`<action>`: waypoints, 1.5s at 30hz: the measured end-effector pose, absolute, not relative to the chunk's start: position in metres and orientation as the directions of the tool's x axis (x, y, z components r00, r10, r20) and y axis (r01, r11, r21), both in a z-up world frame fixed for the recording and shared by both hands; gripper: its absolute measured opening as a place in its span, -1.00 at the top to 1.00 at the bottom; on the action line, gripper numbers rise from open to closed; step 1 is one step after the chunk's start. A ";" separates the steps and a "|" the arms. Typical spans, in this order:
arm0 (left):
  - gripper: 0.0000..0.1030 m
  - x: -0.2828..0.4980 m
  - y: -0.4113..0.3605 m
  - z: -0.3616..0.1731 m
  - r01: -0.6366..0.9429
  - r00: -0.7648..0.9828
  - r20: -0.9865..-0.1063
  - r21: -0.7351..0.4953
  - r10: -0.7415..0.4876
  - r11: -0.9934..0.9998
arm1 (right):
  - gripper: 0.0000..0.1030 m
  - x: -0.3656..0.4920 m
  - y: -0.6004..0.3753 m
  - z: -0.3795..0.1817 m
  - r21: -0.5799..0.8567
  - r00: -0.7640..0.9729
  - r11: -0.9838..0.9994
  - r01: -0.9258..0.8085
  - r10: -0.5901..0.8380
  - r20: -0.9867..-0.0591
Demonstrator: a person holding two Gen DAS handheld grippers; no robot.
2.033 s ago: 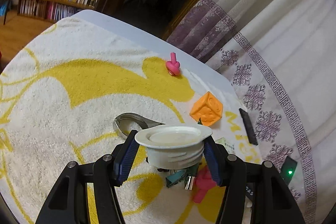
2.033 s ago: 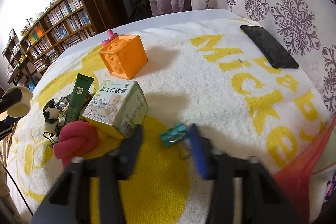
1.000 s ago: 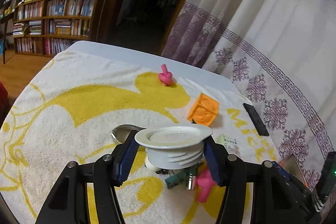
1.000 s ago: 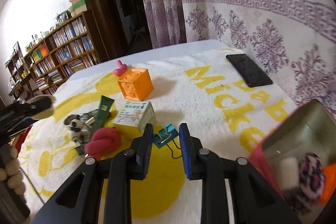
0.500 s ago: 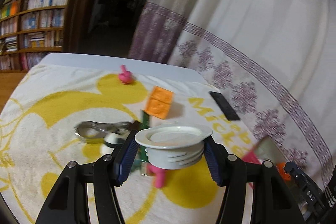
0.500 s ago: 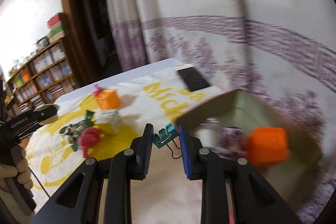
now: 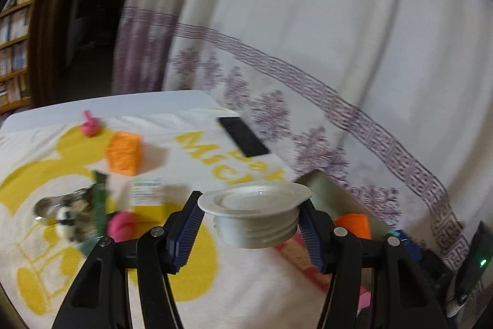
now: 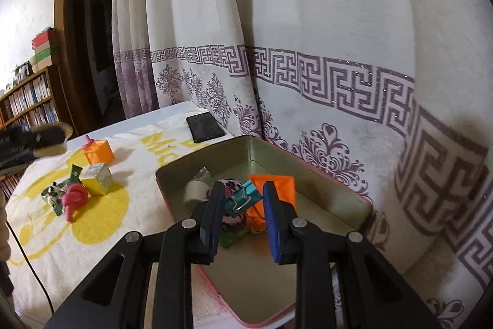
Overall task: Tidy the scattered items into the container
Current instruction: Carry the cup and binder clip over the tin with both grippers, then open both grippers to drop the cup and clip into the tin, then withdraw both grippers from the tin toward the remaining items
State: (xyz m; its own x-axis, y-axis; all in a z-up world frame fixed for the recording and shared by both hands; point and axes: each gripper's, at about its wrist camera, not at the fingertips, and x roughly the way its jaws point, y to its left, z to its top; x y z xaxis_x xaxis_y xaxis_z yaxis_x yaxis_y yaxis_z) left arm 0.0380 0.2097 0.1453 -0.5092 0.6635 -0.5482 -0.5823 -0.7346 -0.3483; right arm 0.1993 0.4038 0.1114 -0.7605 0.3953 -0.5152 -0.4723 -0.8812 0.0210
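My left gripper (image 7: pixel 251 228) is shut on a white threaded cap (image 7: pixel 255 213) and holds it above the towel, near the left wall of the pink metal tin (image 7: pixel 326 184). My right gripper (image 8: pixel 242 204) hangs over the open tin (image 8: pixel 203 156) with its jaws parted, and the teal binder clip (image 8: pixel 243 195) sits loose between them. Inside the tin lie an orange cube (image 8: pixel 277 184), a white roll (image 8: pixel 194 190) and a spotted ball (image 8: pixel 228 185). Scattered on the towel remain an orange cube (image 8: pixel 98 152), a small box (image 8: pixel 98 177), a pink knot toy (image 8: pixel 74 197), a green tube (image 7: pixel 100 199) and a pink top (image 7: pixel 90 125).
A black phone (image 8: pixel 204 123) lies at the towel's far edge by the curtain (image 8: pixel 308 51). A metal opener and a small panda figure (image 7: pixel 66 222) sit left of the green tube. A bookshelf (image 8: pixel 24 100) stands at the far left.
Both grippers have swung right from the scattered pile to the tin. My right jaws have widened over the tin, loosening the teal clip. My left still grips the cap.
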 end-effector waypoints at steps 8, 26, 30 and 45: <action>-0.19 0.046 0.284 0.156 -0.672 -0.426 -0.539 -0.350 0.727 -0.653 | 0.45 0.204 0.412 0.100 0.012 -0.753 -0.873 -0.487 0.413 -0.512; -0.60 0.033 0.307 0.141 -0.650 -0.407 -0.567 -0.371 0.716 -0.663 | -0.49 0.202 0.415 0.087 0.044 -0.756 -0.869 -0.492 0.402 -0.516; -0.60 0.029 0.286 0.139 -0.615 -0.462 -0.579 -0.337 0.672 -0.713 | -0.52 0.196 0.406 0.088 0.043 -0.761 -0.877 -0.478 0.389 -0.519; -0.60 0.022 0.196 0.125 -0.494 -0.555 -0.601 -0.317 0.575 -0.809 | -0.53 0.168 0.356 0.090 0.031 -0.790 -0.933 -0.359 0.286 -0.543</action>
State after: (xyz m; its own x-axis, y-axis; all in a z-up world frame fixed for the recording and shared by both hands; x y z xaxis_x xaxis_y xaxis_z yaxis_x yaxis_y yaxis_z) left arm 0.0216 0.1964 0.1248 -0.5552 0.5746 -0.6013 -0.4942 -0.8094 -0.3172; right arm 0.1677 0.3564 0.0896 -0.7896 0.2865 -0.5427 -0.3594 -0.9327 0.0306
